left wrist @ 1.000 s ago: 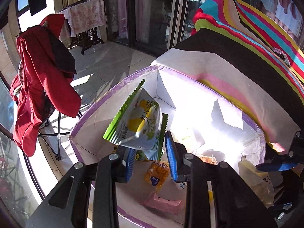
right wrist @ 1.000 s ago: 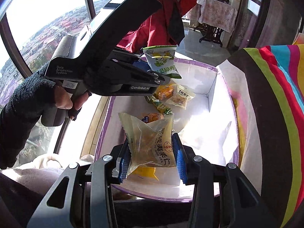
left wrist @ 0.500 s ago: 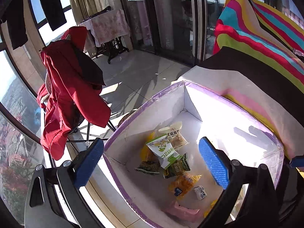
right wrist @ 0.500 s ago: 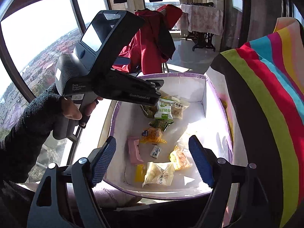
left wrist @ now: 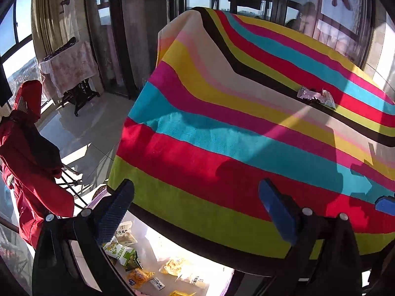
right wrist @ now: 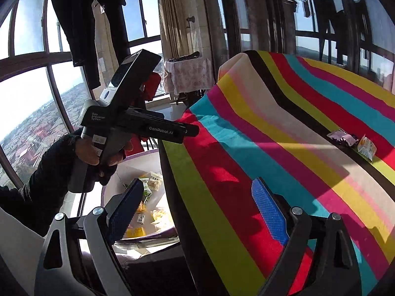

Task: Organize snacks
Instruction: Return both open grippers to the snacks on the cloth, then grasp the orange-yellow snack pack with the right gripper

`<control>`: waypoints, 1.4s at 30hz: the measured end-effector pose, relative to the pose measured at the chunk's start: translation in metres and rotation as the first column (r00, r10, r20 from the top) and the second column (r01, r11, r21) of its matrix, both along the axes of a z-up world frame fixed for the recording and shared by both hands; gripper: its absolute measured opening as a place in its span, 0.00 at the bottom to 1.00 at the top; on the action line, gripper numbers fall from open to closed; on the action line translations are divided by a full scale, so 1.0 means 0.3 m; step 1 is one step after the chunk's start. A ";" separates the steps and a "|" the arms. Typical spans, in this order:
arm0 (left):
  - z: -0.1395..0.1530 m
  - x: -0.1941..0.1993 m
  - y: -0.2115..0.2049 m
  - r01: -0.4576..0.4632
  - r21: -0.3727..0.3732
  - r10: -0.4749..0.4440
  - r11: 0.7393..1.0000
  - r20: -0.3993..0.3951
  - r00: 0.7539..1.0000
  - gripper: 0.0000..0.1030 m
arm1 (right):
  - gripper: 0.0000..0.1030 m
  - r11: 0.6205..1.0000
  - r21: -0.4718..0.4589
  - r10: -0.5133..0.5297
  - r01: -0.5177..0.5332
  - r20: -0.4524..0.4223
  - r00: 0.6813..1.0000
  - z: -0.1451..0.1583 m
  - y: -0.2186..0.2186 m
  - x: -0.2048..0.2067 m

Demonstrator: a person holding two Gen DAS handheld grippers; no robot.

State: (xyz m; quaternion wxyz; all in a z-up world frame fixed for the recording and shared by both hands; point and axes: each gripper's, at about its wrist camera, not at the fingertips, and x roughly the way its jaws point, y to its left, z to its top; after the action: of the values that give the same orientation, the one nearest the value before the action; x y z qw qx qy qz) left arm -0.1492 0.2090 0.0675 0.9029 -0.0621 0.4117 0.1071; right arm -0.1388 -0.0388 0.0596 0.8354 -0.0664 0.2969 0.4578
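The wide tabletop under the bright striped cloth [right wrist: 284, 133] is bare up to two small snack packets [right wrist: 351, 140] far off. A white box with purple edges [left wrist: 158, 241] sits low beside it.

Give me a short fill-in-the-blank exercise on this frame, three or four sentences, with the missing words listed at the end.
1. Both the left gripper and the right gripper are ___.
2. The table is covered by a ___ cloth.
3. Two snack packets are still lying on the ___.
4. The other snacks lie in a ___ box beside the table.

Missing words: open; striped; cloth; white
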 end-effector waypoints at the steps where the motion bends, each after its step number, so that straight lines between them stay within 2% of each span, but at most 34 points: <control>1: 0.005 0.049 -0.049 0.039 -0.012 -0.039 0.999 0.006 0.999 0.98 | 0.84 0.998 -0.004 -0.062 0.061 -0.019 0.998 -0.010 -0.052 0.051; 3: 0.000 0.154 -0.151 0.104 -0.005 -0.104 0.995 0.025 0.994 0.98 | 0.84 0.985 -0.003 -0.172 0.173 -0.063 0.983 -0.038 -0.134 0.150; 5: -0.016 0.249 -0.249 0.144 -0.009 -0.143 0.990 0.052 0.988 0.98 | 0.84 0.958 -0.007 -0.284 0.285 -0.103 0.953 -0.064 -0.214 0.257; 8: -0.035 0.385 -0.355 0.185 -0.061 -0.179 0.981 0.095 0.979 0.98 | 0.84 0.895 -0.006 -0.442 0.447 -0.155 0.883 -0.095 -0.329 0.443; 12: -0.073 0.542 -0.447 0.205 -0.095 -0.196 0.974 0.098 0.976 0.98 | 0.84 0.810 0.015 -0.566 0.587 -0.245 0.787 -0.117 -0.403 0.680; 16: -0.118 0.606 -0.464 0.191 -0.096 -0.183 0.977 0.091 0.979 0.98 | 0.84 0.747 0.014 -0.625 0.664 -0.326 0.710 -0.144 -0.398 0.869; 18: -0.156 0.605 -0.443 0.178 -0.102 -0.170 0.979 0.082 0.982 0.98 | 0.84 0.727 0.010 -0.640 0.686 -0.350 0.684 -0.158 -0.375 0.939; 19: -0.170 0.616 -0.424 0.166 -0.145 -0.160 0.975 0.051 0.986 0.98 | 0.84 0.715 0.001 -0.653 0.699 -0.355 0.669 -0.166 -0.361 0.970; 21: -0.178 0.611 -0.384 0.150 -0.230 -0.138 0.962 0.068 0.988 0.98 | 0.84 0.695 -0.014 -0.671 0.719 -0.372 0.641 -0.181 -0.333 1.021; 23: -0.190 0.618 -0.359 0.115 -0.270 -0.104 0.956 0.054 0.993 0.98 | 0.84 0.687 -0.031 -0.678 0.726 -0.386 0.625 -0.197 -0.297 1.062; 26: -0.190 0.619 -0.364 0.125 -0.267 -0.114 0.956 0.054 0.992 0.98 | 0.84 0.666 -0.086 -0.707 0.741 -0.390 0.590 -0.220 -0.242 1.115; 28: -0.190 0.619 -0.371 0.133 -0.258 -0.124 0.957 0.051 0.991 0.98 | 0.84 0.618 -0.149 -0.763 0.772 -0.352 0.543 -0.224 -0.212 1.121; 30: -0.189 0.618 -0.374 0.140 -0.257 -0.131 0.956 0.052 0.990 0.98 | 0.84 0.589 -0.161 -0.775 0.792 -0.389 0.497 -0.247 -0.216 1.138; 32: -0.188 0.615 -0.371 0.141 -0.265 -0.131 0.954 0.056 0.990 0.98 | 0.85 0.563 -0.171 -0.796 0.809 -0.377 0.474 -0.248 -0.209 1.142; 35: -0.189 0.615 -0.366 0.141 -0.276 -0.129 0.951 0.063 0.990 0.98 | 0.85 0.564 -0.236 -0.819 0.791 -0.283 0.500 -0.248 -0.154 1.128; 37: -0.188 0.615 -0.367 0.140 -0.275 -0.128 0.951 0.063 0.990 0.98 | 0.82 0.575 -0.216 -0.812 0.789 -0.273 0.516 -0.249 -0.154 1.101; 39: -0.189 0.616 -0.371 0.139 -0.273 -0.127 0.952 0.063 0.990 0.98 | 0.42 0.615 -0.168 -0.775 0.770 -0.309 0.551 -0.236 -0.184 1.073; 40: -0.188 0.616 -0.371 0.139 -0.273 -0.126 0.952 0.064 0.990 0.98 | 0.36 0.624 -0.162 -0.766 0.765 -0.323 0.556 -0.228 -0.205 1.052; 42: -0.185 0.609 -0.367 0.139 -0.279 -0.124 0.950 0.069 0.990 0.98 | 0.36 0.666 -0.125 -0.727 0.735 -0.327 0.604 -0.207 -0.243 0.989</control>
State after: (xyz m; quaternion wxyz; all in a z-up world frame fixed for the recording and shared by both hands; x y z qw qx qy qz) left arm 0.0336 0.0988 0.0120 0.8998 -0.1658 0.4032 -0.0149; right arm 0.1580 -0.1115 -0.0026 0.8830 0.1524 0.4359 0.0838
